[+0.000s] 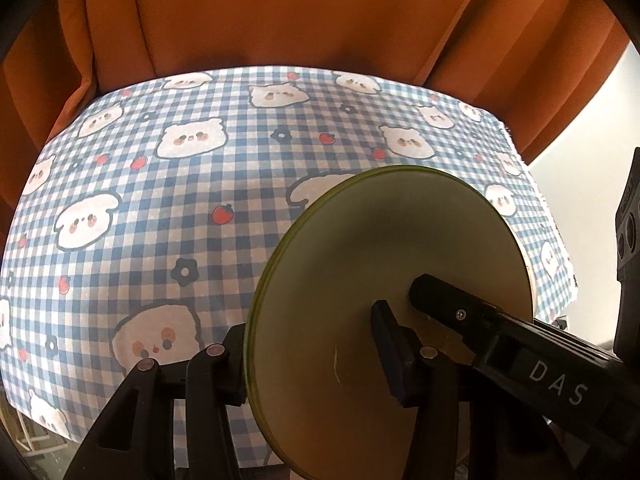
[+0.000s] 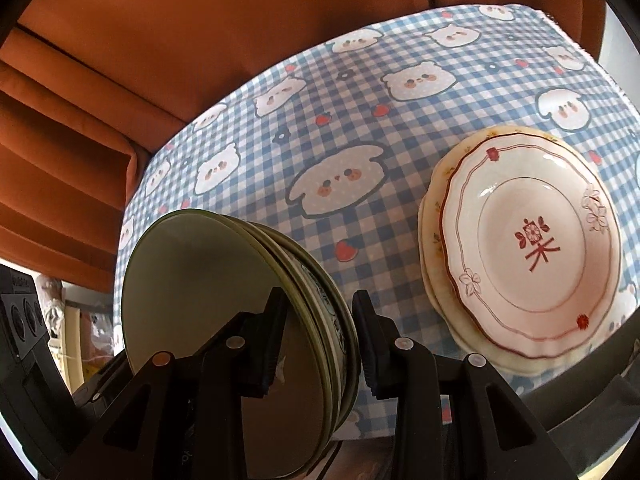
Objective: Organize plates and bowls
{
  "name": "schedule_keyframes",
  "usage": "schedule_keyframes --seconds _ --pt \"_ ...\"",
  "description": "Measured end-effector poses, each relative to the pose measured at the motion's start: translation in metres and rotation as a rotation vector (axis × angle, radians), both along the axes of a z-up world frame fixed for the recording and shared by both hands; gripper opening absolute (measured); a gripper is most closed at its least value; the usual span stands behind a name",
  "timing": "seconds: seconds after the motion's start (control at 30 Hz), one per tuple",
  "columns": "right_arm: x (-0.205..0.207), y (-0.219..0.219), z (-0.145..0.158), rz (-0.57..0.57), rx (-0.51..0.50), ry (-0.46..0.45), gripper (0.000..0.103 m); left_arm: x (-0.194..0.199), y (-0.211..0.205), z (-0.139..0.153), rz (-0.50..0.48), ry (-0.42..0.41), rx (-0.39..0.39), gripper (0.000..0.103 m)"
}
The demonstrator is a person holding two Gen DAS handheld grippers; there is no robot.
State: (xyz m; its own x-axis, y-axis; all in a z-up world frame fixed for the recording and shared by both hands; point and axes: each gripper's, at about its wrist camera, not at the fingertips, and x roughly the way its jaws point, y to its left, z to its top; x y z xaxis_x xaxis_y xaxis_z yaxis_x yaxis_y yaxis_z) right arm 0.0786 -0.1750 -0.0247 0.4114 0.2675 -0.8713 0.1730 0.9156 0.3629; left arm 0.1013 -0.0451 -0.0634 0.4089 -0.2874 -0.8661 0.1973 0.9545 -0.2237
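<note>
We see a woven cloth tablecloth (image 1: 168, 208), matt, printed with blue check, bears and strawberries, its right edge frayed in the left wrist view. Behind it, across the top of the frame, hangs a rust-orange curtain (image 1: 280, 12) of soft, matt fabric in folds. The green bowls (image 2: 224, 320) look like glazed ceramic, smooth with a dull sheen. At the right of the right wrist view, the pink plate (image 2: 528, 248) is glossy glazed ceramic with bright highlights. We read both grippers' fingers (image 2: 368, 344) as matt black plastic with small metal pins.

green plates (image 2: 224, 304): 3 | pink plate (image 2: 532, 248): 1 | cream plates (image 2: 436, 184): 2
</note>
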Motion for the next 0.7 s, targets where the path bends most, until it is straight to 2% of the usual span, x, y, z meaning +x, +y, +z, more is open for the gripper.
schedule_keyframes --seconds 0.27,0.7 --pt "-0.011 -0.009 0.010 -0.019 -0.008 -0.042 0.037 -0.010 -0.014 0.008 -0.011 -0.053 -0.010 0.050" --pt "-0.014 -0.065 0.025 0.085 0.003 -0.090 0.037 -0.026 -0.069 0.020 0.086 -0.105 -0.007 0.050"
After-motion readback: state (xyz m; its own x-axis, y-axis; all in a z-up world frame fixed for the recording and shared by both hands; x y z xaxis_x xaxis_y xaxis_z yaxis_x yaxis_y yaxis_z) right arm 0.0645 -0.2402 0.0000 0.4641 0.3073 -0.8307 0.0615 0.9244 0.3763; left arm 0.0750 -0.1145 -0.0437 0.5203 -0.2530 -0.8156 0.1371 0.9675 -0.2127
